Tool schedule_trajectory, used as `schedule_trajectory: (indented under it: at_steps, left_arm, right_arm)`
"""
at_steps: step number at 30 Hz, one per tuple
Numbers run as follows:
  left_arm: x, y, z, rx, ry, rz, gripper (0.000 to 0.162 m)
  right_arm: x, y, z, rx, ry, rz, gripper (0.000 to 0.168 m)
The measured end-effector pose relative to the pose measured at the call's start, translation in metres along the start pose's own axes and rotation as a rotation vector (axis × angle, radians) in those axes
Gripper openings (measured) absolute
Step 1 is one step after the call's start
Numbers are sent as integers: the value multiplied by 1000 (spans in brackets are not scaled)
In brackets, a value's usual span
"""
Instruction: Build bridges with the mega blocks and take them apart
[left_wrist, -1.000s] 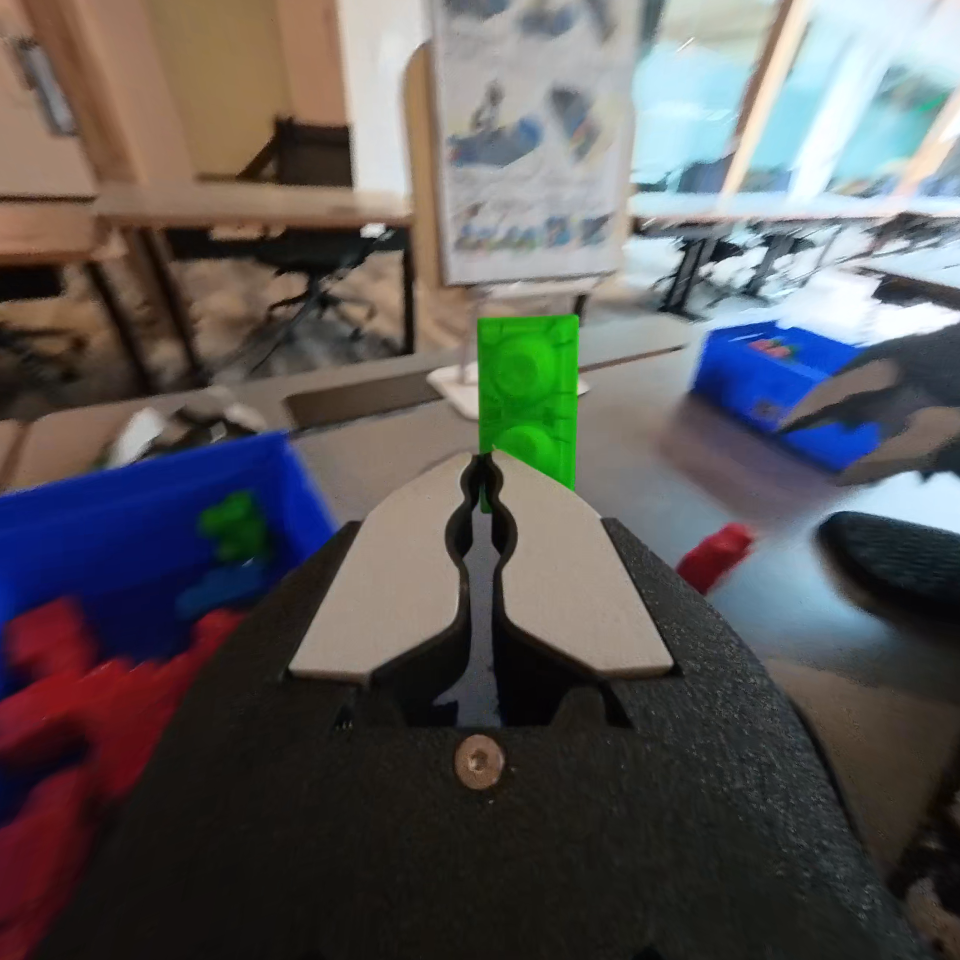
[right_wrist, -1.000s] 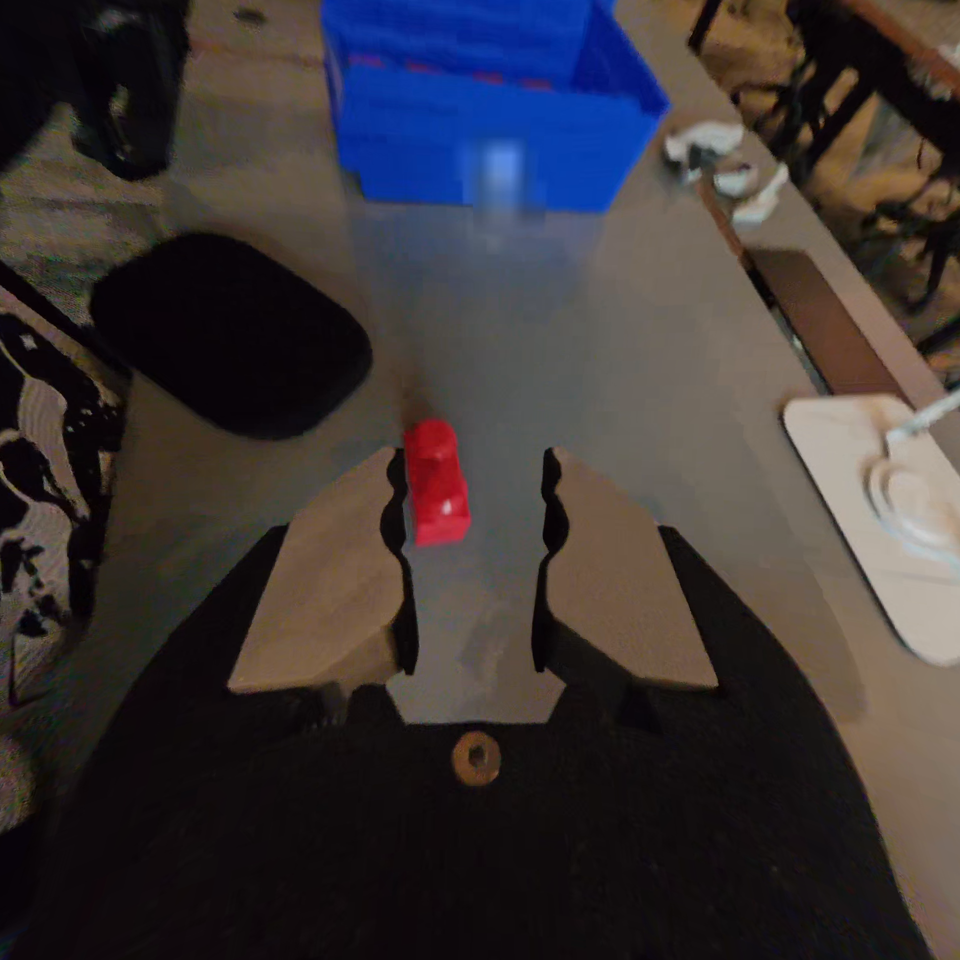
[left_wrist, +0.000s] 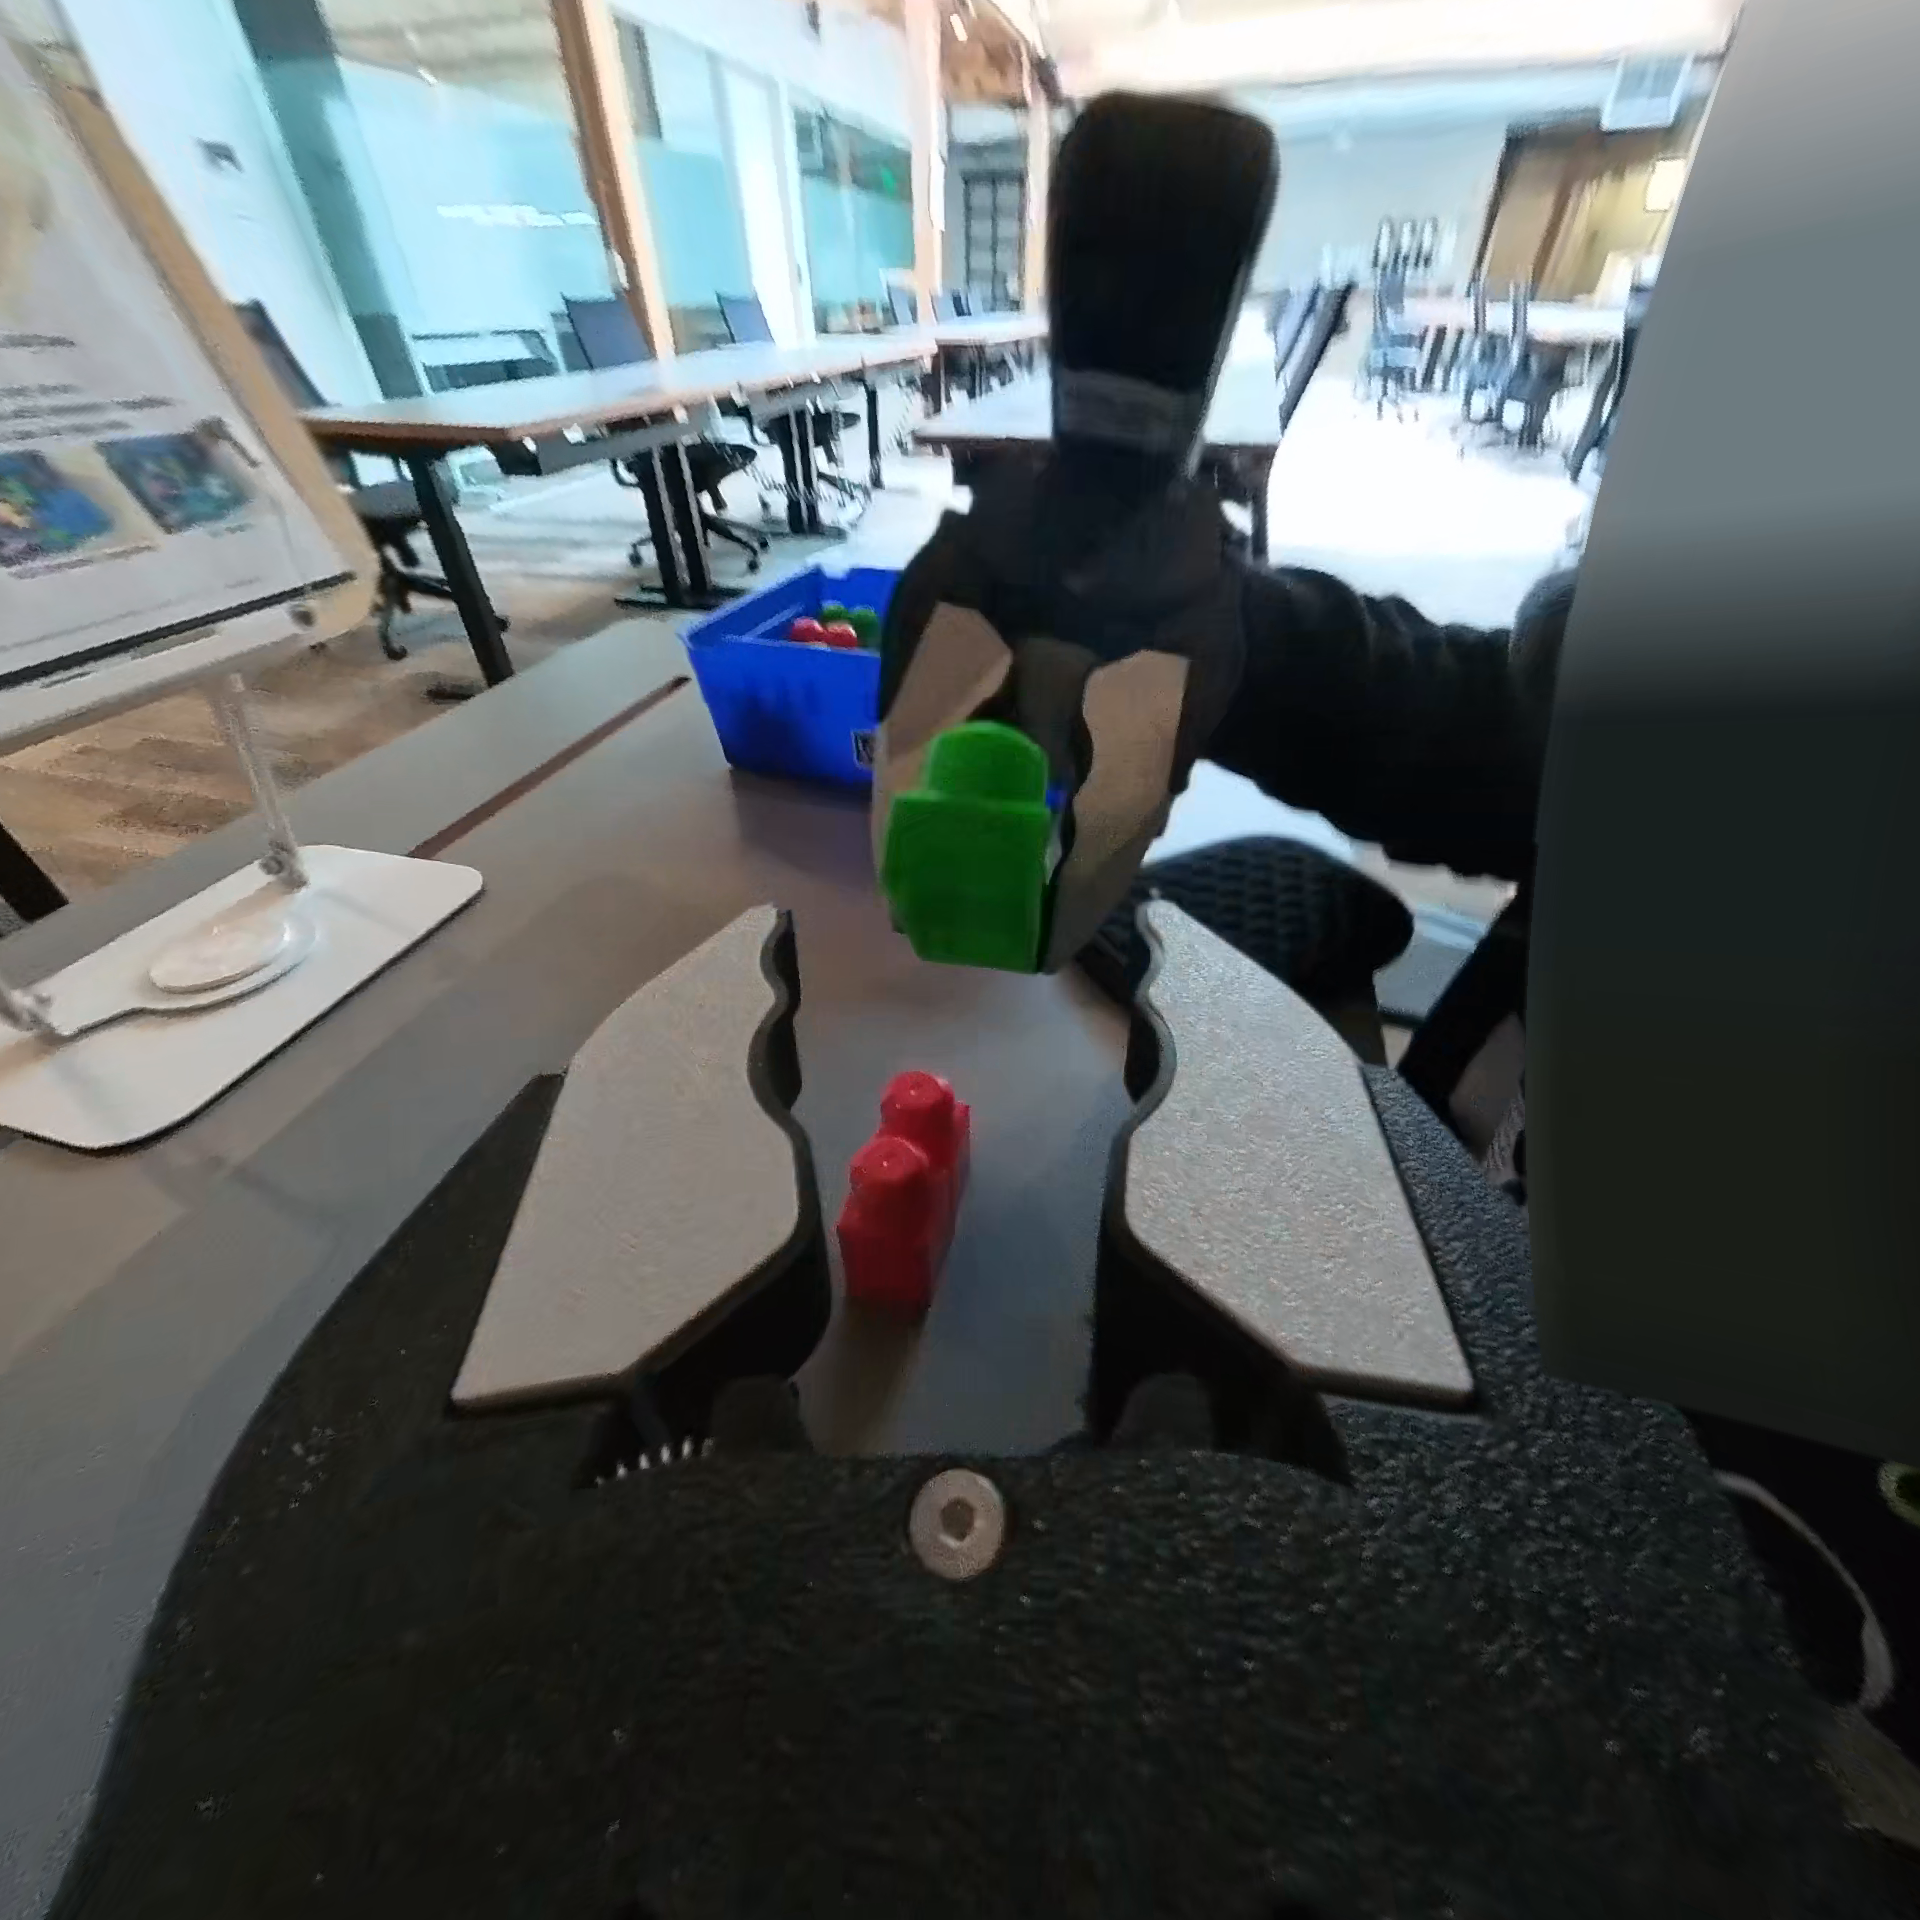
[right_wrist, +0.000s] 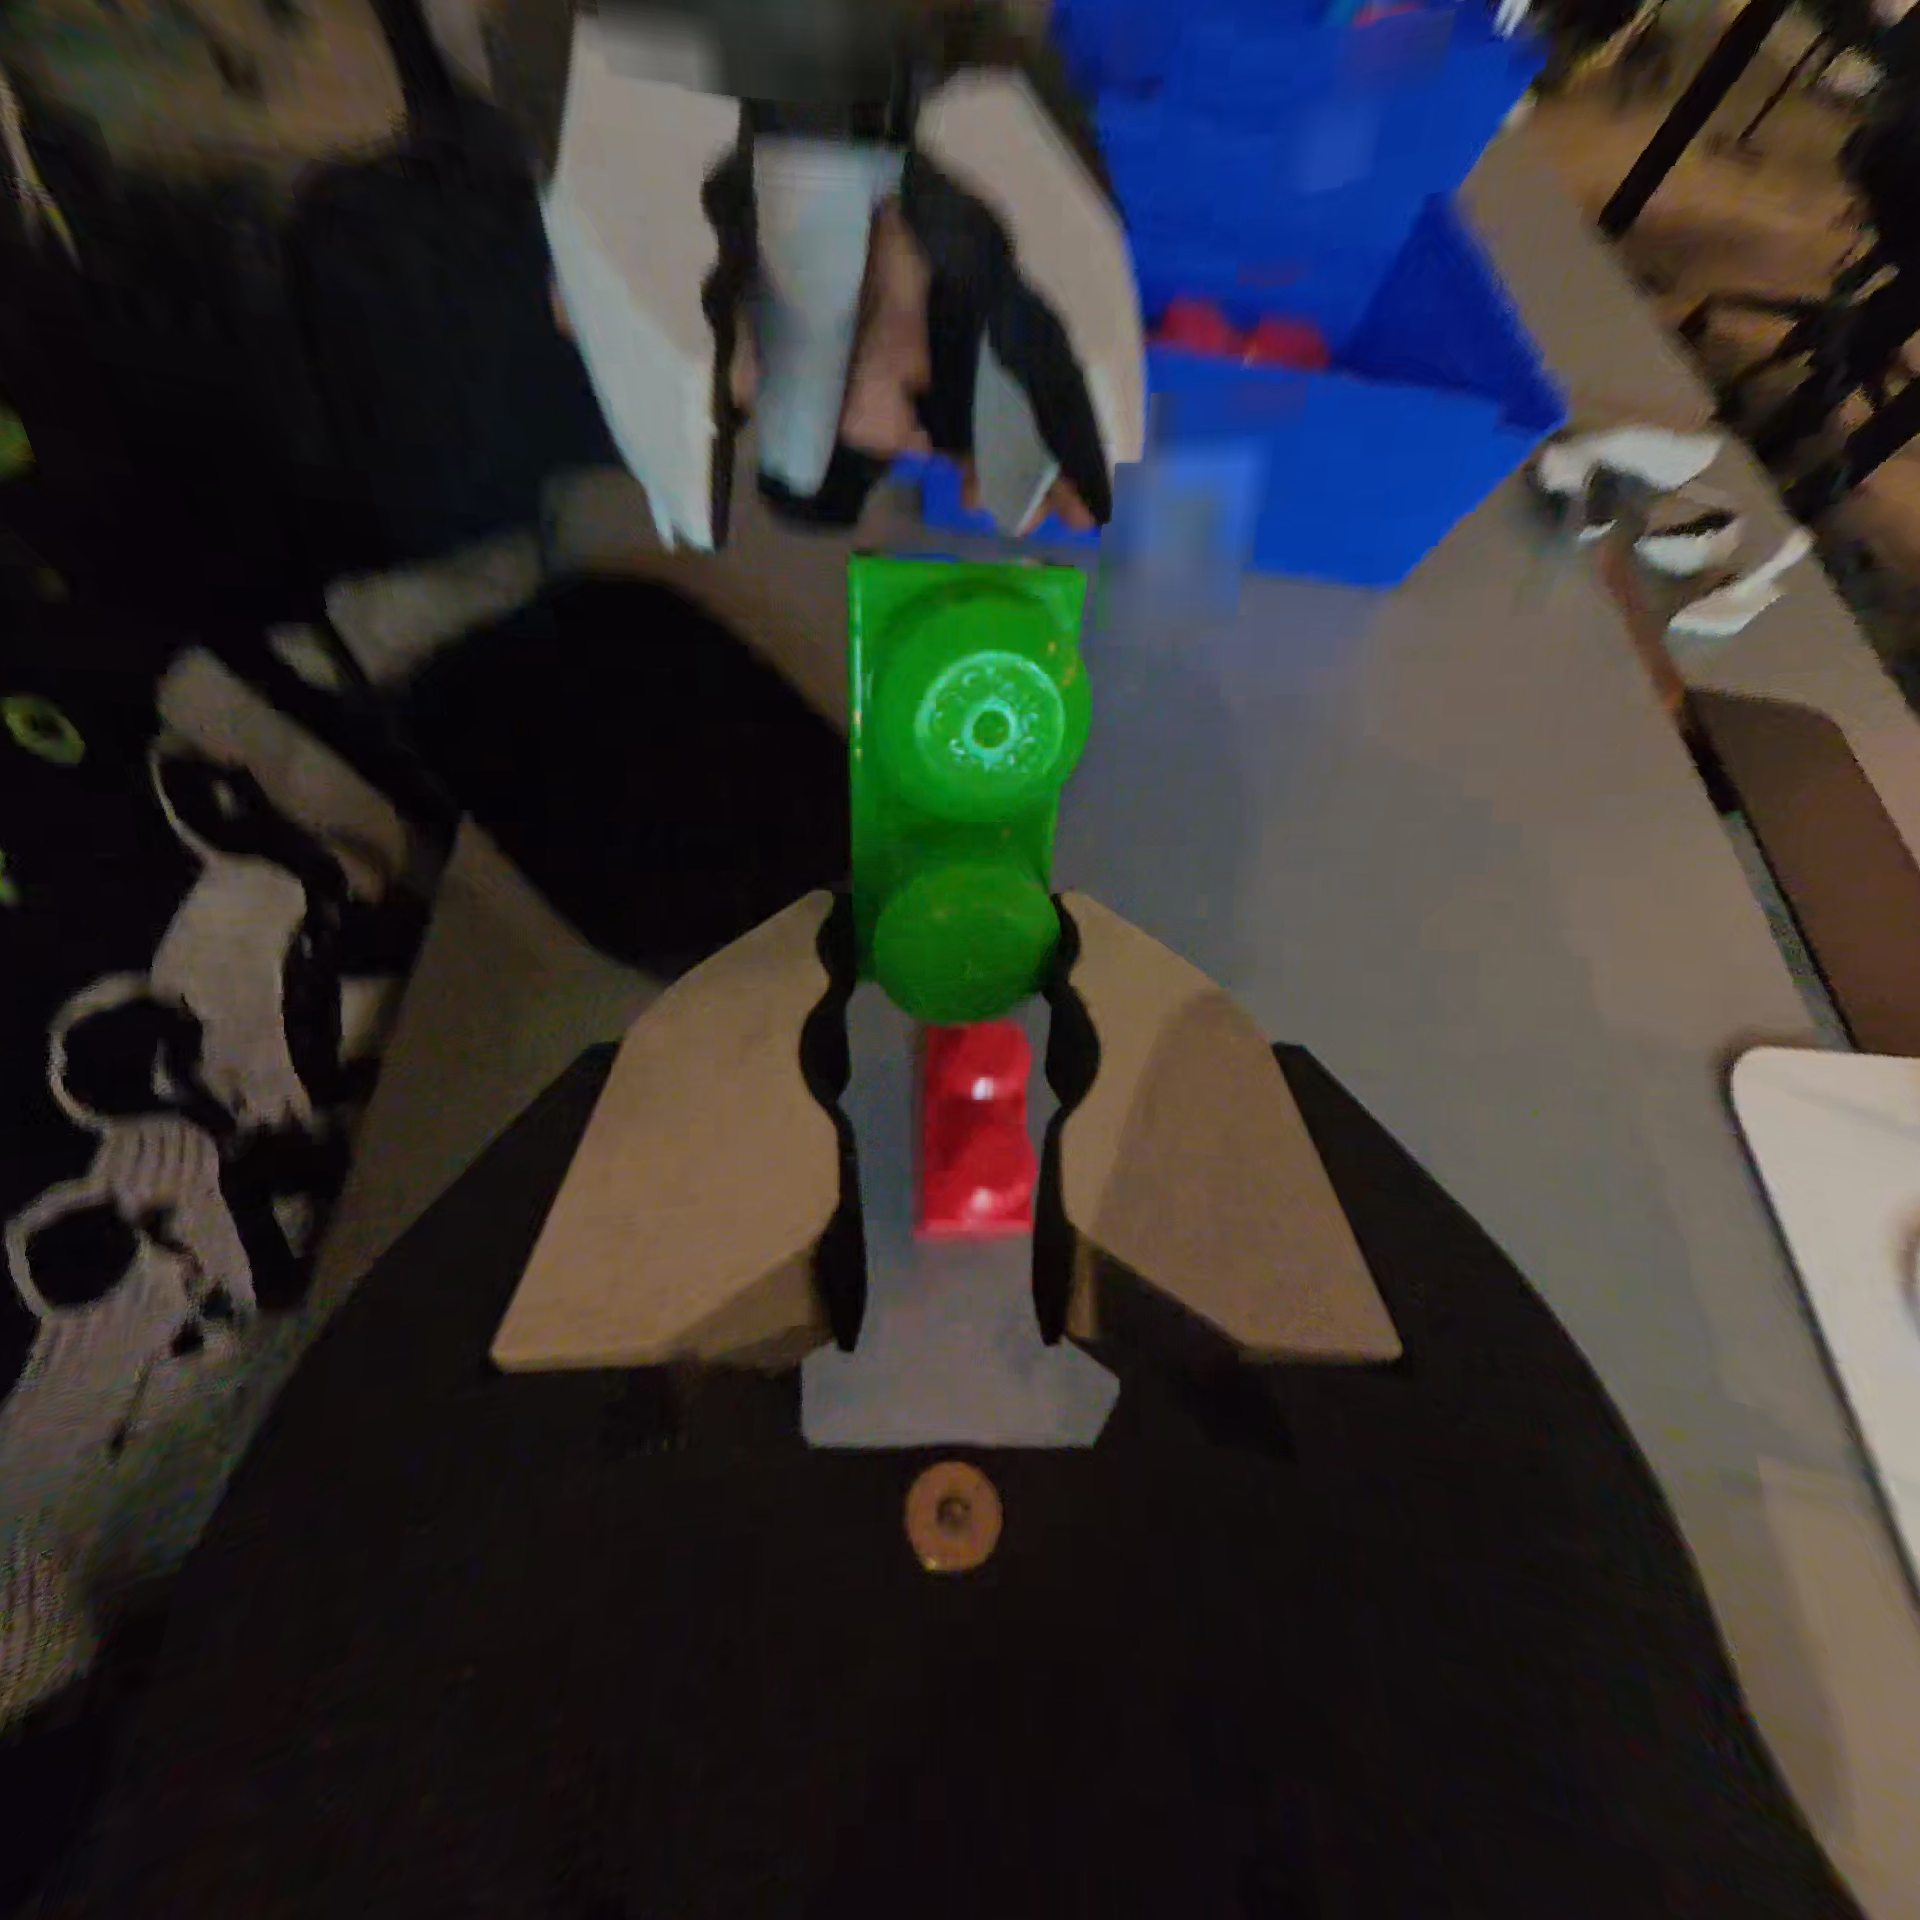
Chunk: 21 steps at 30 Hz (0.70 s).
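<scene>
Our right gripper (right_wrist: 956, 935) pinches the green two-stud block (right_wrist: 961, 748) by its near stud, holding it in the air above the red two-stud block (right_wrist: 975, 1132), which sits studs-up on the desk (right_wrist: 1351, 831) well away from its edges. Our left gripper (left_wrist: 961, 1039) hangs with fingers spread, the red block between them, untouched. Both blocks look light, rigid and slick, best gripped across their flat sides.

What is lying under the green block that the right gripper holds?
Under the green block a red block lies on the table, apart from it. Its far end is hidden behind the green one.
</scene>
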<state>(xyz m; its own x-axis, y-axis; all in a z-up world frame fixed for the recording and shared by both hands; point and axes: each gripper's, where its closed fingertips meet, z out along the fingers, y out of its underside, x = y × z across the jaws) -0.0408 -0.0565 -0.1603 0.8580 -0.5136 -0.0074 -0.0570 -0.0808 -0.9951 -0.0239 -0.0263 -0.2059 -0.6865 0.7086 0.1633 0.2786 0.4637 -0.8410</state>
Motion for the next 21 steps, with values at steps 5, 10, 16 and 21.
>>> schedule_trajectory:
  at_steps: [5, 10, 16, 21]
  left_arm:
    - [19, 28, 24, -199, 54, 130, 56]
    - [15, 39, 32, -208, 16, 182, 35]
    - [14, 33, 32, -70, -11, 203, 35]
    - [17, 32, 34, -1, -19, 220, 35]
  right_arm:
    - [-13, 25, 3, -253, -77, -104, 34]
    - [-15, 33, 0, -352, -96, -125, 34]
    - [-11, 26, -2, -379, -77, -142, 50]
    - [-16, 15, 2, -402, -88, -174, 52]
